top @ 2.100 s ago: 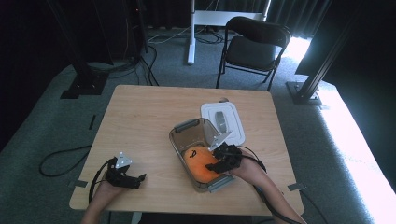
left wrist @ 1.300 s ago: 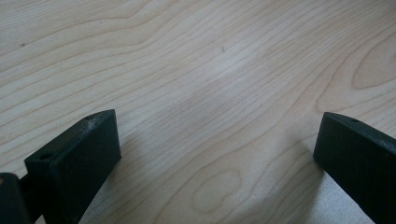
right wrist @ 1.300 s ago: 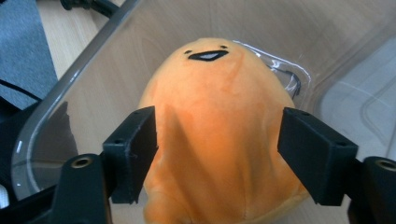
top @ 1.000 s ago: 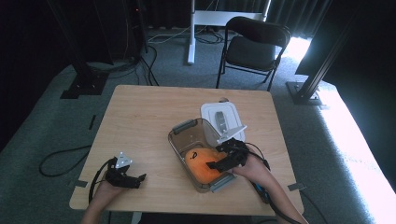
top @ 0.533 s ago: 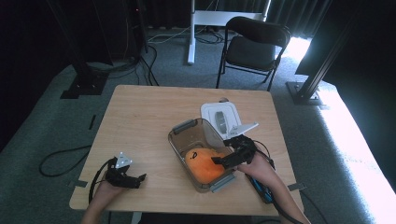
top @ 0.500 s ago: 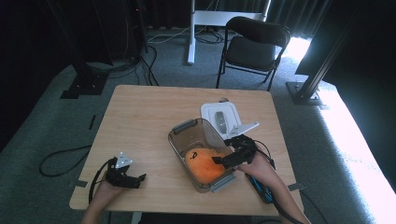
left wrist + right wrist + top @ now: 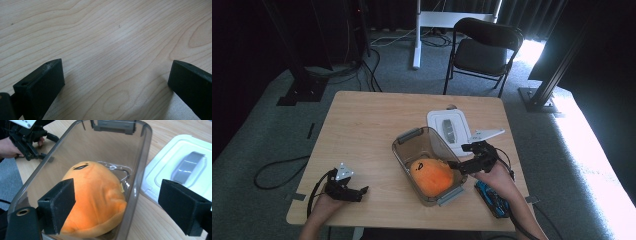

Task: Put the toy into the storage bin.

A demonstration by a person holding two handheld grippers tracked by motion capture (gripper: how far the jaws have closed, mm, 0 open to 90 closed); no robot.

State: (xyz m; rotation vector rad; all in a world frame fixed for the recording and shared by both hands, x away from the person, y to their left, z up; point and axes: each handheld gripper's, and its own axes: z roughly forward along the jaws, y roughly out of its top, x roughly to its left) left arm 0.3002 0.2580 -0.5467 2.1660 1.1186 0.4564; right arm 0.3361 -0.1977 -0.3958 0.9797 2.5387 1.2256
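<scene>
High view: the orange plush toy [image 7: 432,174] lies inside the clear bin [image 7: 408,141], beside the right gripper [image 7: 460,165]; the white lid [image 7: 438,120] is still off.

Left gripper view: the left gripper [image 7: 115,82] has its jaws spread over the bare table [image 7: 107,32].

Right gripper view: the jaws have just been opening, now spread and holding nothing, the toy ahead of the left-hand jaw. Placing looks done; lidding remains.

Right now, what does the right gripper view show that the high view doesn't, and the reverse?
Right gripper view alone: the face stitched on the orange plush toy and the pale tag at its side. High view alone: the black folding chair behind the wooden table and a blue item by the right hand. Both share: the toy lying in the clear plastic bin, the white lid beside it, the open right gripper and the left gripper.
</scene>
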